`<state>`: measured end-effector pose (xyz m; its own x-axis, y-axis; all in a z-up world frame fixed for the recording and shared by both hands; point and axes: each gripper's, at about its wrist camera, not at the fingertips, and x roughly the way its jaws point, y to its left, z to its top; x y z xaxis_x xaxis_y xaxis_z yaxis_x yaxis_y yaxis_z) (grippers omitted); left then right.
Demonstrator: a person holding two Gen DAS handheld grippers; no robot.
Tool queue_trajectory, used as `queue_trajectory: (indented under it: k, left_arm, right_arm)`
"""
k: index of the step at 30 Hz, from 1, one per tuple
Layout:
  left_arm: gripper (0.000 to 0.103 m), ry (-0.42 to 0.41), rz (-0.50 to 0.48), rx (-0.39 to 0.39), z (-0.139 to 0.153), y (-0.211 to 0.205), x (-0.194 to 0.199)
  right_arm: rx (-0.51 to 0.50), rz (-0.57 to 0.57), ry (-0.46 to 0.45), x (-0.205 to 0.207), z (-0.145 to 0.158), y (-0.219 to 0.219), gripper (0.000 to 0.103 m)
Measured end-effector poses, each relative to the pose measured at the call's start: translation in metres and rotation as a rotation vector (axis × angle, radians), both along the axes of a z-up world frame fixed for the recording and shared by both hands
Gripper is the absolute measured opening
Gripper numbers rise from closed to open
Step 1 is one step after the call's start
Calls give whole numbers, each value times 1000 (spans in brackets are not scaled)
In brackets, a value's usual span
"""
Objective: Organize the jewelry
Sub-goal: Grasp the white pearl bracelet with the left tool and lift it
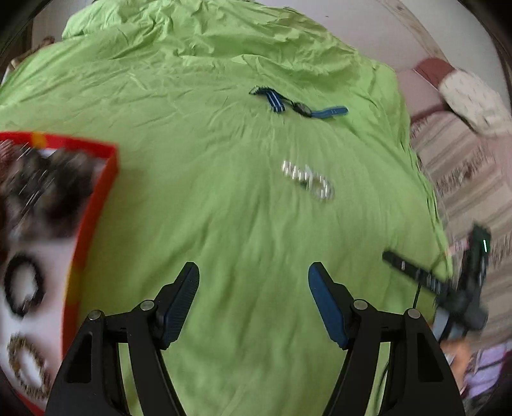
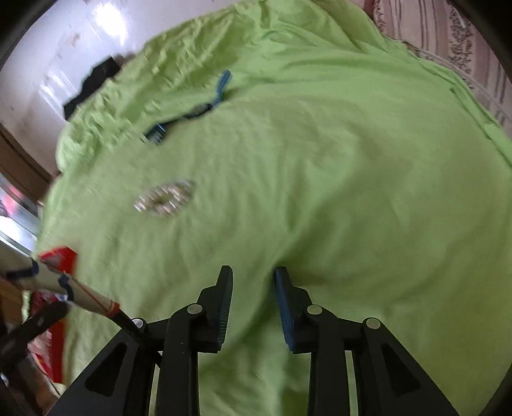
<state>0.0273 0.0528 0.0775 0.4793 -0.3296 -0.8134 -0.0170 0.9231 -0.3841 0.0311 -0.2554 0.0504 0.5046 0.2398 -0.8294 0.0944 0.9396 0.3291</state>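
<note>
Bracelet (image 1: pixel 308 180) of silver links lay on the green sheet (image 1: pixel 208 208) at one o'clock from the wide-open, empty left gripper (image 1: pixel 254 304), long axis slanting ten-to-four. Right gripper (image 2: pixel 252 307), partly open and empty, saw it at eleven; neither looked clearly nearer.

Wrinkled green sheet (image 1: pixel 224 224) spread wide, pale wall (image 1: pixel 368 28) behind, striped beige rug (image 1: pixel 460 166) at the right edge, glossy white wall (image 2: pixel 64 48) catching bright light, brown wood strip (image 2: pixel 19 166) below

green sheet (image 1: pixel 224 224): 1 | red tray (image 1: pixel 105 179): 1 | silver bracelet (image 1: pixel 308 180): 1 | blue watch (image 1: pixel 299 107): 1
</note>
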Motion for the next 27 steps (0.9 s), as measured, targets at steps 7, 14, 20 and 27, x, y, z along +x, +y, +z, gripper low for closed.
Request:
queue_trajectory:
  k: [7, 14, 20, 27]
  left_arm:
    - [44, 112, 7, -132, -27, -36, 97]
    - [32, 151, 46, -217, -52, -56, 143]
    - [8, 130, 8, -233, -35, -55, 133]
    - [9, 19, -149, -216, 15, -48, 49]
  right_arm:
    - [77, 19, -89, 5, 8, 6, 33]
    - [85, 50, -105, 7, 6, 6, 33]
    - [58, 44, -118, 8, 7, 2, 33]
    - [72, 25, -119, 5, 8, -2, 33]
